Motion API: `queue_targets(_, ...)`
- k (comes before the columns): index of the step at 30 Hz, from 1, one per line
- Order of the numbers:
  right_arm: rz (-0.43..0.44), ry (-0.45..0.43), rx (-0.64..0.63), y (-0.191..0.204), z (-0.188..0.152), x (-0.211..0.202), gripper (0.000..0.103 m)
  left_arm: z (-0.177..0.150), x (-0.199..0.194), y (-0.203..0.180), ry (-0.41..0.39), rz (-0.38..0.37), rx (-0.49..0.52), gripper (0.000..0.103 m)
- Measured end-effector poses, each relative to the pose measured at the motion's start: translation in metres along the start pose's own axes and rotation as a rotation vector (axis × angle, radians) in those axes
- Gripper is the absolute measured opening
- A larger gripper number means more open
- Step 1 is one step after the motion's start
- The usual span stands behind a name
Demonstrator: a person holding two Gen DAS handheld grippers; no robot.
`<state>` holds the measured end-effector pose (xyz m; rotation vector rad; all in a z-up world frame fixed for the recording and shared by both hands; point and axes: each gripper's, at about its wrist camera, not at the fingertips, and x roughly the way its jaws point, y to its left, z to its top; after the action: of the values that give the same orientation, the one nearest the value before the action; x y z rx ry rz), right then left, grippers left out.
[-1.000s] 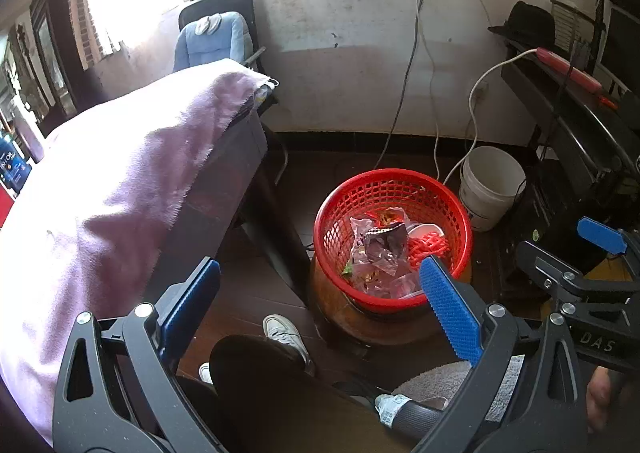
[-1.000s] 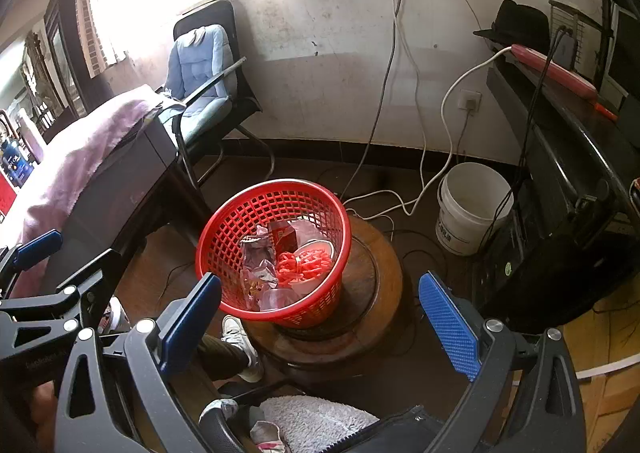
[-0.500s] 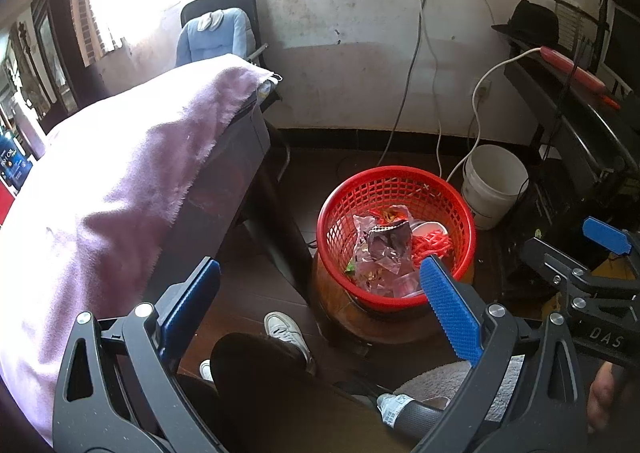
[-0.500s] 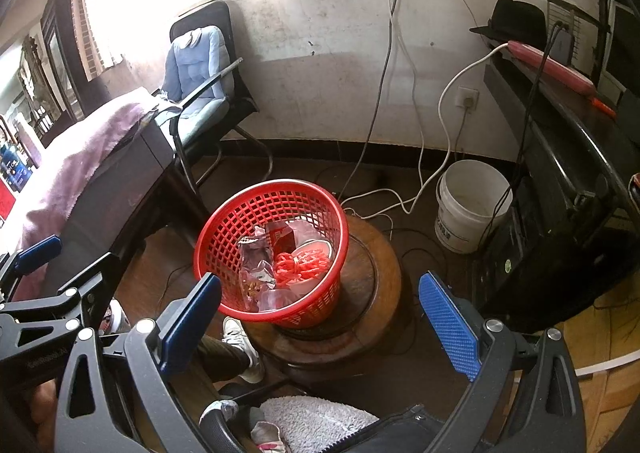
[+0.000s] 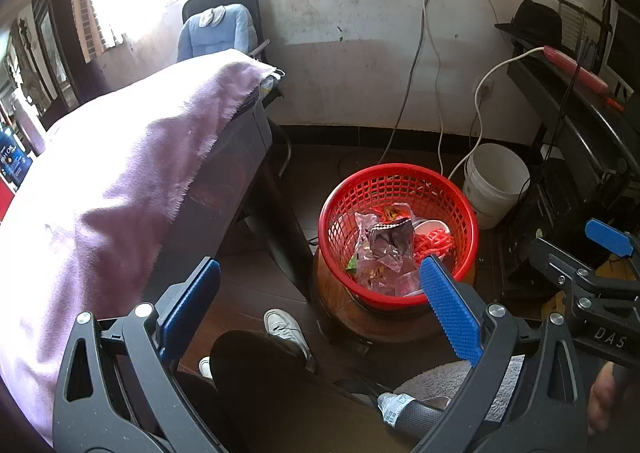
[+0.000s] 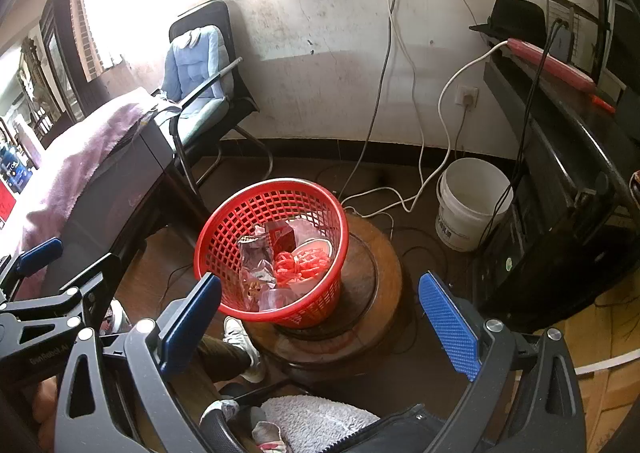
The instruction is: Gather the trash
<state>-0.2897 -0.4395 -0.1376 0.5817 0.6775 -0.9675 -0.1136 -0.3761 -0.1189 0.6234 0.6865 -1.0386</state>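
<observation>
Left gripper (image 5: 320, 305) and right gripper (image 6: 320, 311), jaws spread and empty, above a red basket (image 6: 224, 241) on a round wooden stand (image 6: 380, 273) holding foil wrappers (image 6: 256, 265) and red scraps (image 6: 300, 265); white bucket (image 6: 472, 205) at right, its contents unseen.

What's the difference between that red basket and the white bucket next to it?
The red basket has open mesh walls; the white bucket has solid walls. The basket holds wrappers and other trash, while the bucket looks empty. The basket sits raised on a round wooden stand; the bucket stands on the floor. Both are round, upright and open-topped.
</observation>
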Motion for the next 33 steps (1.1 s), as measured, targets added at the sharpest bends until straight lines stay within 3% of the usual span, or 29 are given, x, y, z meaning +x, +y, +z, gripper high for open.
queue_targets(33, 0.006, 0.008, 0.014, 0.0014, -0.0027, 0.0008, 0.097, -0.0038, 0.0007, -0.0041, -0.002, 0.003, 0.009, 0.096)
